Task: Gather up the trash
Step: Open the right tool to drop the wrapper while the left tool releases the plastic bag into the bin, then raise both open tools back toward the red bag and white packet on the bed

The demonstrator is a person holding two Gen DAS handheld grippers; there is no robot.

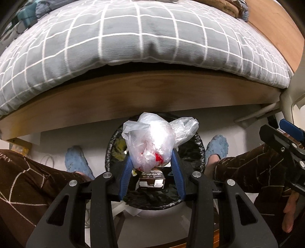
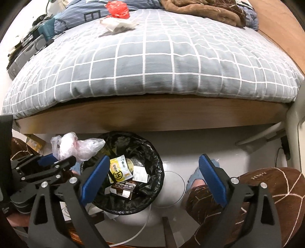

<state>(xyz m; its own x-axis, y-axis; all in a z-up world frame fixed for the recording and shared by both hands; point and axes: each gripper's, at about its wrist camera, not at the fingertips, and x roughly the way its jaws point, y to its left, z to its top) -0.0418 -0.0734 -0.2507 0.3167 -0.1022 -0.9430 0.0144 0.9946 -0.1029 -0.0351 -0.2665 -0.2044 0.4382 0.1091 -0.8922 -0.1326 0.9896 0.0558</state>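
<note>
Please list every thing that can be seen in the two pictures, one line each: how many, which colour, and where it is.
clear crumpled plastic bag: one, whitish with red inside, held in the left claw above the bin.
round bin with black liner: one, black, on the floor beside the bed.
yellow snack packet: one, yellow, inside the bin.
brown carton: one, brown, inside the bin.
grey checked quilt: one, grey with white lines, over the bed.
red plastic bag: one, red, far on the bed.
brown blanket: one, brown, far on the bed.
blue fluffy slippers: two, blue, on the person's feet.
left claw: blue pads, shut on the bag.
right claw: blue pads, open, empty.
</note>
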